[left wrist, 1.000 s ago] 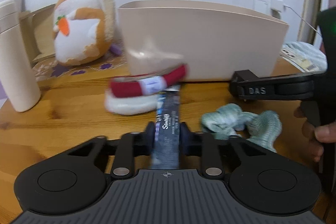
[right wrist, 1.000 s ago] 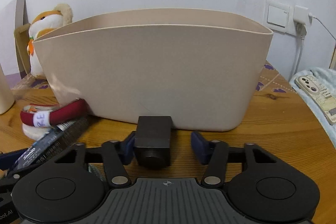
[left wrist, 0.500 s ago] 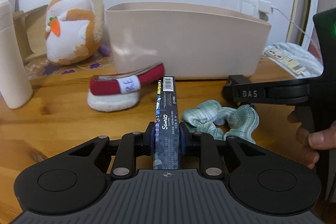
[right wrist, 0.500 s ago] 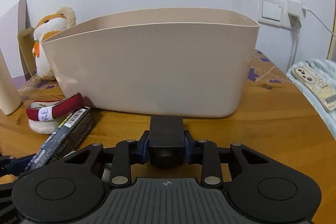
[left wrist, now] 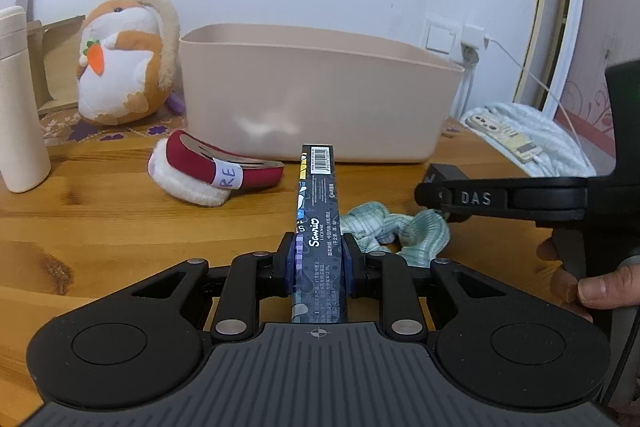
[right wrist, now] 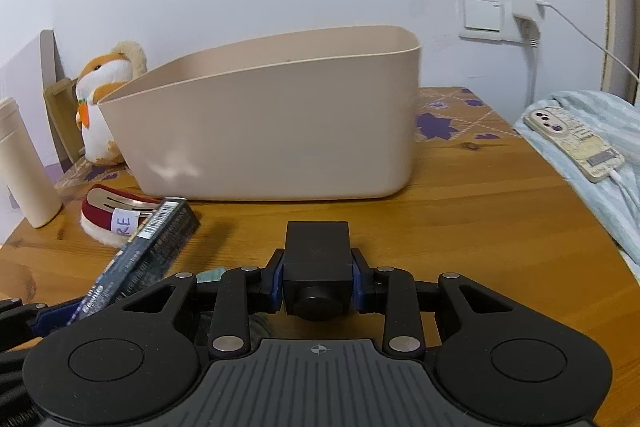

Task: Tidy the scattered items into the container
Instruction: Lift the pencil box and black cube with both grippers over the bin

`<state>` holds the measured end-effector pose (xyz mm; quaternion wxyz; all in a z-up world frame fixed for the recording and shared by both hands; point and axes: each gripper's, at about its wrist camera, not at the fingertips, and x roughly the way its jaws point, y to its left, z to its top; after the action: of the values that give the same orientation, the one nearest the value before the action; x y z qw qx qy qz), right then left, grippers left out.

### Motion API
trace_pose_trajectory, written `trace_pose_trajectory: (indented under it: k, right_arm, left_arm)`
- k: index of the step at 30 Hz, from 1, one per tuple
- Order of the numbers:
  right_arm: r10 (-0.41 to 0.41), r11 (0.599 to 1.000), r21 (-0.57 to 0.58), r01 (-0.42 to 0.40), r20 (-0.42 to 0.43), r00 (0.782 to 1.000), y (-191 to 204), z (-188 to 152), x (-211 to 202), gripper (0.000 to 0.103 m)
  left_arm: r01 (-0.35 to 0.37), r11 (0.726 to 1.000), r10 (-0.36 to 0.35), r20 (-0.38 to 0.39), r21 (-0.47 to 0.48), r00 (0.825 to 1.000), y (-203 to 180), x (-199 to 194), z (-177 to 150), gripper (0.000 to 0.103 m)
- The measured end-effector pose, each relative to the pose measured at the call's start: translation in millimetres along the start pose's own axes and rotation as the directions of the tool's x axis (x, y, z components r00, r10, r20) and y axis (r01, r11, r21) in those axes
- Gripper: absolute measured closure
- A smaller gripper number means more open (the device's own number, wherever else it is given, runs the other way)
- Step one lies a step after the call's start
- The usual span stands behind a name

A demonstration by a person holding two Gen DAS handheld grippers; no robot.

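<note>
A cream bottle [left wrist: 20, 99] is seen at the far left of the wooden surface [left wrist: 100, 227], with a plush hamster [left wrist: 124, 59] behind it against the wall. A red slipper [left wrist: 212, 171] tagged "RE" is laid just in front of the beige bin [left wrist: 316, 99], near its left end. A dark box [left wrist: 318, 223] is clamped between the fingers of the left gripper [left wrist: 318, 267] and is held pointing at the bin; whether it is clear of the surface cannot be told. A teal cloth [left wrist: 396, 227] is crumpled on the surface just right of the box. A black block [right wrist: 316, 263] is clamped between the fingers of the right gripper [right wrist: 316, 283], in front of the bin. At the far right a phone [right wrist: 576, 143] is laid on a pale blue blanket [right wrist: 600, 163].
</note>
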<state>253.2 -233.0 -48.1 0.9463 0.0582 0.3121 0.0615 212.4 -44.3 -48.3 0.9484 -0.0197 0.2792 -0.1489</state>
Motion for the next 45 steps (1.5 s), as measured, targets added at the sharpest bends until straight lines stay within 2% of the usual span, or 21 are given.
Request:
trace_pose_trajectory:
  k: [17,31,40,45]
  right_arm:
    - [0.046,0.999,-0.019,-0.045,0.101,0.994,-4.1,20.4,-45.7,0.074]
    - [0.068,0.997,-0.040,-0.062,0.184,0.981,1.3,47.7,-62.8,0.074]
    - [0.059,0.998,-0.039,-0.050,0.252,0.966,-1.5,86.4,-58.5,0.074]
    - [0.046,0.999,-0.032,-0.039,0.263,0.964,-6.9,109.0,-44.9,0.074]
  left_arm:
    - [-0.013,1.000,0.015,0.083,-0.025,0.996,-1.9,-30.0,20.0,0.080]
    - [-0.009,1.000,0.010,0.177,-0.008,0.984,-4.9,-30.5,71.3,0.080]
    - [-0.035,0.999,0.024,0.254,0.038,0.967,-13.4,-19.3,118.7,0.080]
    - [-0.046,0.998,0.033,0.267,0.039,0.963,-13.0,-4.5,140.5,0.080]
